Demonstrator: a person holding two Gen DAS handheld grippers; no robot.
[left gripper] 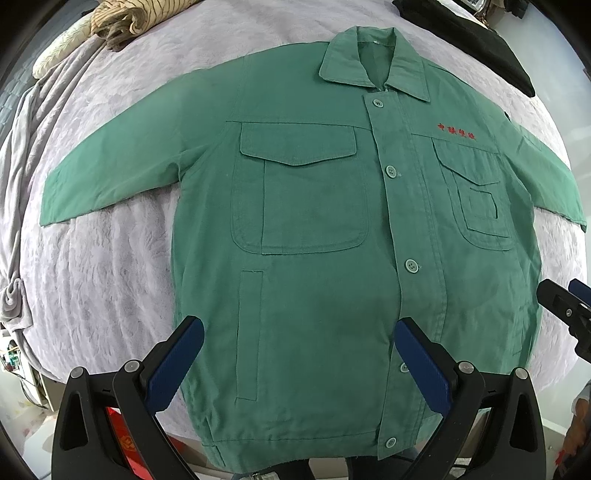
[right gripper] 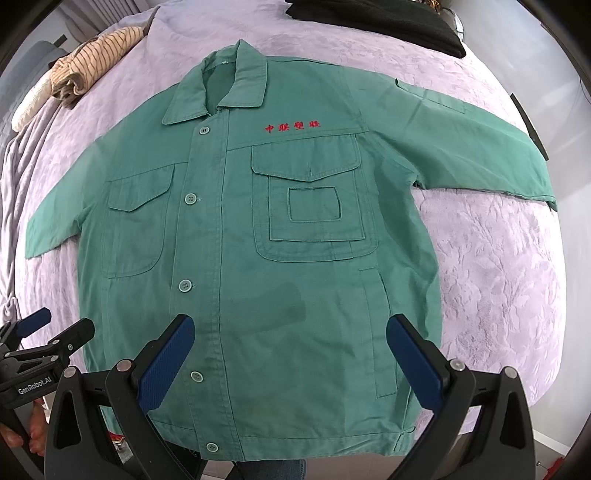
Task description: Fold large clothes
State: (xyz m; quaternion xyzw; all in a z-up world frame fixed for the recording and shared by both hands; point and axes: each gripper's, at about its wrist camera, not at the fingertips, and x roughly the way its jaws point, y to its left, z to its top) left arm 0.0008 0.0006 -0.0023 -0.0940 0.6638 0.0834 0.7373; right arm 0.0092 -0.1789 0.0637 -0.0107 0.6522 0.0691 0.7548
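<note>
A green work jacket (left gripper: 317, 206) (right gripper: 240, 240) lies flat and buttoned on a lilac bedspread (left gripper: 110, 258). Its collar is at the far end, both sleeves are spread out sideways, and red embroidered characters (right gripper: 292, 126) sit above one chest pocket. My left gripper (left gripper: 298, 328) hangs open above the jacket's lower left half, with nothing between its blue pads. Over the lower right half, my right gripper (right gripper: 290, 325) is just as wide open and empty. Each gripper also shows at the edge of the other's view: the right gripper (left gripper: 569, 306) and the left gripper (right gripper: 37, 332).
A folded striped cloth (left gripper: 118, 18) (right gripper: 96, 55) rests at the far left of the bed, and a black garment (left gripper: 491, 48) (right gripper: 388, 22) at the far right. A grey blanket (left gripper: 18, 184) is bunched along the left edge. The hem lies at the bed's near edge.
</note>
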